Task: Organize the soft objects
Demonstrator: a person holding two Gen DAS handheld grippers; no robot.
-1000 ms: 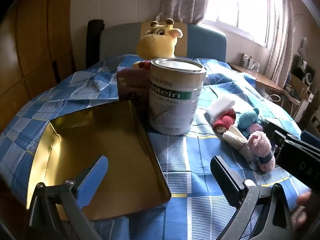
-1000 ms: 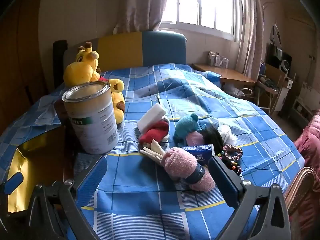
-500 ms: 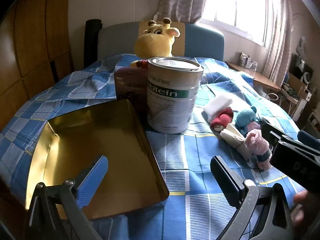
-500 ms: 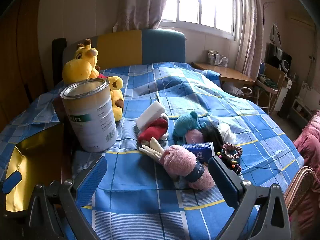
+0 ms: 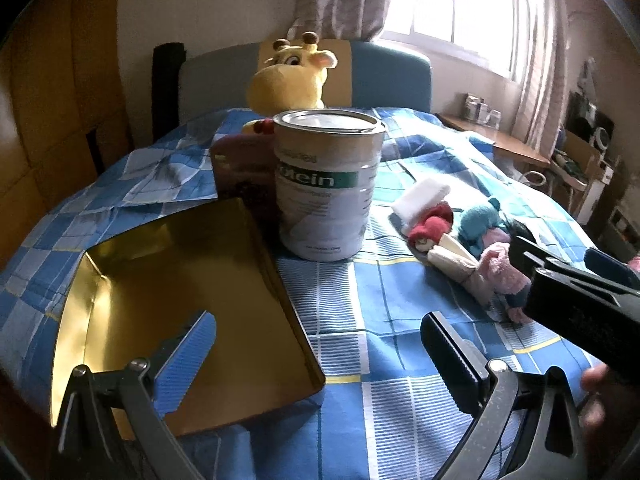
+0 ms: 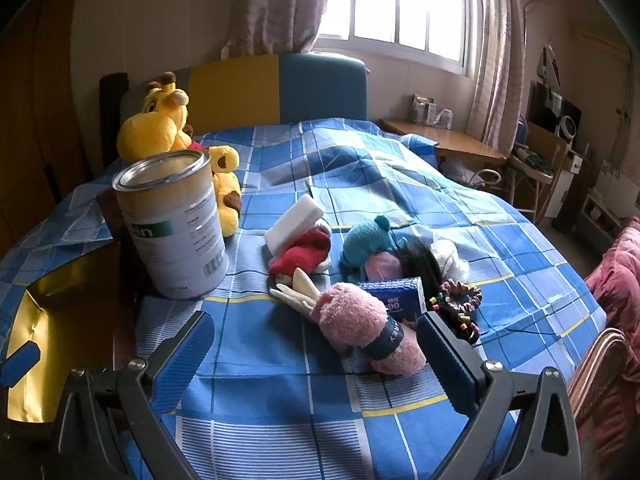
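While both our left gripper (image 5: 318,342) and right gripper (image 6: 314,342) hang spread wide and empty, the pink plush roll (image 6: 362,326) lies right of the white tin (image 6: 172,224), between our right fingers. We judge it light and squashy, best pinched across its fluffy middle, clear of the dark band.

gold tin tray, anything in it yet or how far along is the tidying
Nothing looks done: the gold tin tray is bare inside. Nothing is in hand either; the left gripper and right gripper are both open, holding nothing. Everything is left: the pink fluffy sock roll, red sock, teal plush and scrunchie lie on the blue checked bedspread.
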